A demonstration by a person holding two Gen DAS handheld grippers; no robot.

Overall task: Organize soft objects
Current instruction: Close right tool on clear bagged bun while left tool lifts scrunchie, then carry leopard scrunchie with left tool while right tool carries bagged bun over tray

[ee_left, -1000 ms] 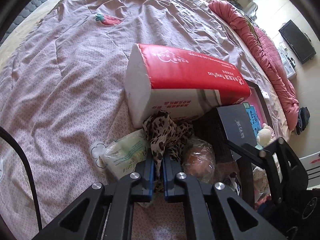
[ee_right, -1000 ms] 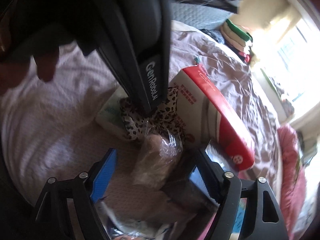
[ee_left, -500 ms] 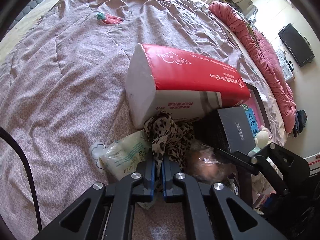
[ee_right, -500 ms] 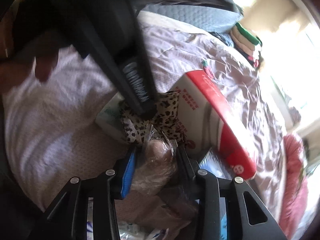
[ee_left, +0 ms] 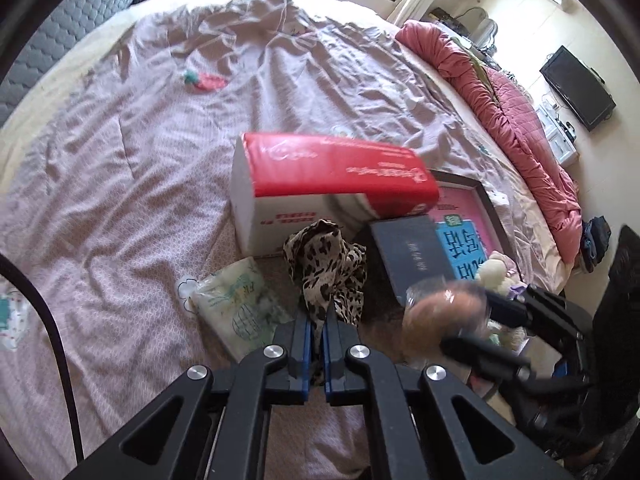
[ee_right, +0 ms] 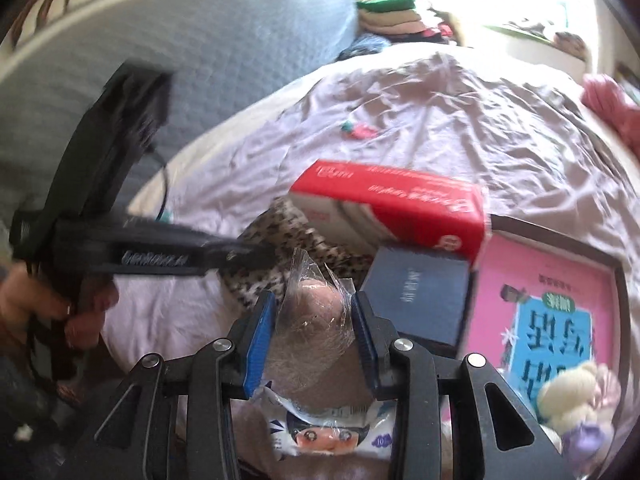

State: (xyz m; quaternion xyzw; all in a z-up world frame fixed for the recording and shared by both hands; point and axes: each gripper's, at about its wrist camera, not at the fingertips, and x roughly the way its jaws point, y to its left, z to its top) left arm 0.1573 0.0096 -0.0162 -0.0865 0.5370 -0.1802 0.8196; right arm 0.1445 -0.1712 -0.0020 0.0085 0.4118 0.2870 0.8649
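So the left tongs (ee_left: 316, 330) are clamped tight on the bottom edge of a leopard-print scarf (ee_left: 326, 268), pads nearly touching with just the cloth pinched between them; the scarf bunches up right in front of the red-and-white tissue pack (ee_left: 320, 184), which is the thing I'll place everything off; the right tongs (ee_right: 314, 320) are squeezed around a brownish furry thing in a clear plastic bag (ee_right: 314, 316), both pads pressing its sides, and in the left wrist view it sits blurry to the right of the scarf, nearer the camera than the tissue pack; can't tell exactly what's in the bag; a pale green packet (ee_left: 240, 304) lies on the bed (ee_left: 120, 184) in front of the tissue pack's left end, just beside the scarf; a dark blue box (ee_left: 412, 256) sits against the pack's right front corner, leaning on a pink and blue picture book (ee_right: 560, 312); a small cream plush toy (ee_right: 568, 392) lies past the book, on the near side; a rolled pink quilt (ee_left: 520, 120) runs along the bed edge well right of the pack.
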